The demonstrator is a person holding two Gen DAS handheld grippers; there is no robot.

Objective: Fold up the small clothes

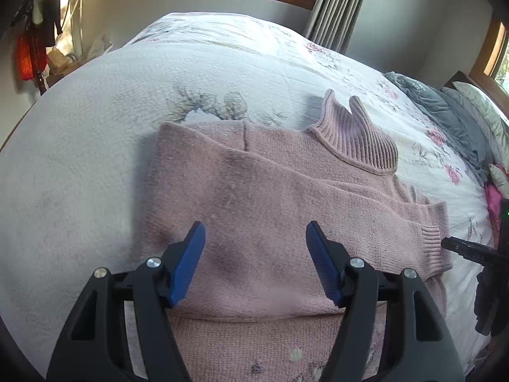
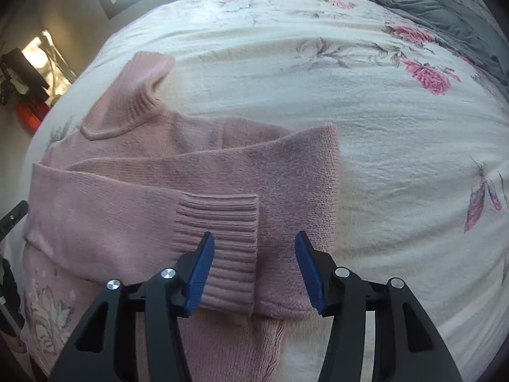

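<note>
Left gripper and right gripper both spread, empty, above pink turtleneck sweater. Risk: ribbed cuff, lower centre, slides off, undoing the sleeve fold.

Sweater on bed

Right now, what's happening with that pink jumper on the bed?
A person is folding a pink sweater on a flowery bedspread, using a hand-held tool in each hand. Both sleeves are already folded across the body, and one ribbed cuff lies on top. The left tool hovers open over the middle of the sweater, and the right tool hovers open over that cuff. Neither is gripping anything. The turtleneck collar sticks up at the far end.
</note>
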